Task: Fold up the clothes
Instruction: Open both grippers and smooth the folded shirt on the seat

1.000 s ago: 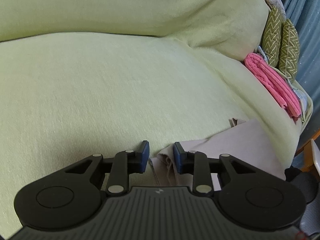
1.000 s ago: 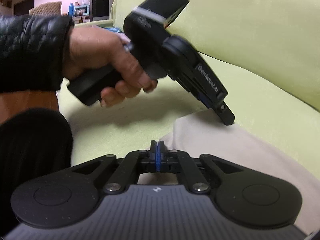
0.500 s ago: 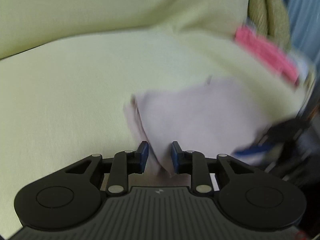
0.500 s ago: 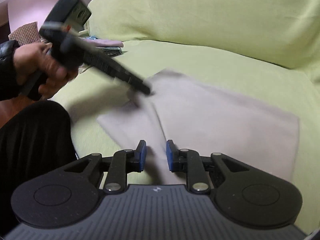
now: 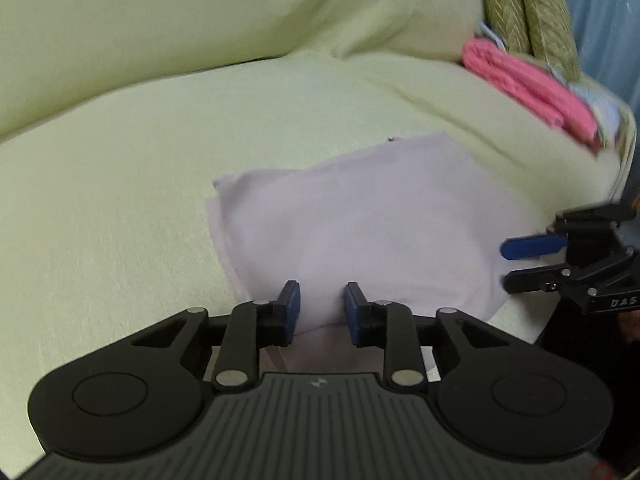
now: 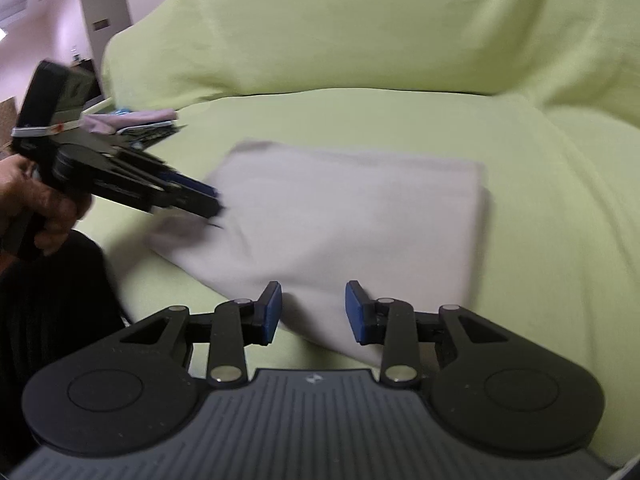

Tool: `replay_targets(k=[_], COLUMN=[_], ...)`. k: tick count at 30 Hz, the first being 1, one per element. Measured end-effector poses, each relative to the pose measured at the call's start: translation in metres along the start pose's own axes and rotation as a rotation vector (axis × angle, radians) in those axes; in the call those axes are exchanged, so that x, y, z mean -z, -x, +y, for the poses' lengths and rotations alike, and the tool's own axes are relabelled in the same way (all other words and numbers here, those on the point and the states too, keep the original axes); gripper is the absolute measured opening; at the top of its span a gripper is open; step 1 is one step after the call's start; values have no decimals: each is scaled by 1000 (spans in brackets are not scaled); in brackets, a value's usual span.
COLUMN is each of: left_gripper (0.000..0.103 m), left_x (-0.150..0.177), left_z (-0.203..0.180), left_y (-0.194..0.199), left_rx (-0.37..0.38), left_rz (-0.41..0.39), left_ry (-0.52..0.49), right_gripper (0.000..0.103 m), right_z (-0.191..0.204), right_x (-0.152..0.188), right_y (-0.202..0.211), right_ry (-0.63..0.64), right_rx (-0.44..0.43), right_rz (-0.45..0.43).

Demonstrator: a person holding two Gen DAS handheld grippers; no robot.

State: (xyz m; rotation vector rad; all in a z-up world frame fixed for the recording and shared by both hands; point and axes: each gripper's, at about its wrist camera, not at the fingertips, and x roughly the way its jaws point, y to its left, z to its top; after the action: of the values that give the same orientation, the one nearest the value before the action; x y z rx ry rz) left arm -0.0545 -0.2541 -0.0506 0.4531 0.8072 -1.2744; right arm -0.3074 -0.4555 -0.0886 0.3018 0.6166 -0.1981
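Your left gripper and right gripper both stand with jaws spread and pinch nothing, each hovering at a near edge of the pale cloth; judged as released so the fold can settle. The cloth lies flat on the green-covered sofa seat, folded into a rough rectangle, layered edges slightly uneven. Beyond it, a pink folded garment rests by patterned cushions.

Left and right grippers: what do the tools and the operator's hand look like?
Both the left gripper and right gripper have black linkage fingers with blue pads, round silver pivots and a ribbed grey body. The bare hand grips a black handle; white lettering marks the right gripper's side.
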Motion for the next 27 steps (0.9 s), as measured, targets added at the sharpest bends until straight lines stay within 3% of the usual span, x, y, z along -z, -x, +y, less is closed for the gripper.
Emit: replay_targets(k=[4, 10, 15, 19, 20, 23, 27], left_gripper=[23, 24, 28, 19, 19, 19, 21], left_x=[-7, -17, -3, 0, -3, -18, -38], left_z=[-6, -37, -29, -11, -10, -13, -17], left_y=[8, -10, -5, 10, 10, -2, -19], left_rx=[-74, -13, -30, -105, -110, -82, -45], left_rz=[9, -1, 20, 50, 44, 12, -31], left_ry=[-30, -67, -88, -81, -77, -78, -78], right_gripper=[29, 31, 30, 27, 31, 32, 32], right_z=[-20, -21, -34, -59, -65, -82, -102], right_x=[7, -20, -30, -32, -35, -47, -59], right_y=[14, -6, -28, -21, -20, -28, -51], right_ry=[-46, -18, 32, -23, -41, -110, -199], right_rx=[56, 29, 62, 88, 100, 121, 86], right_rz=[-10, -58, -14, -39, -54, -91, -104])
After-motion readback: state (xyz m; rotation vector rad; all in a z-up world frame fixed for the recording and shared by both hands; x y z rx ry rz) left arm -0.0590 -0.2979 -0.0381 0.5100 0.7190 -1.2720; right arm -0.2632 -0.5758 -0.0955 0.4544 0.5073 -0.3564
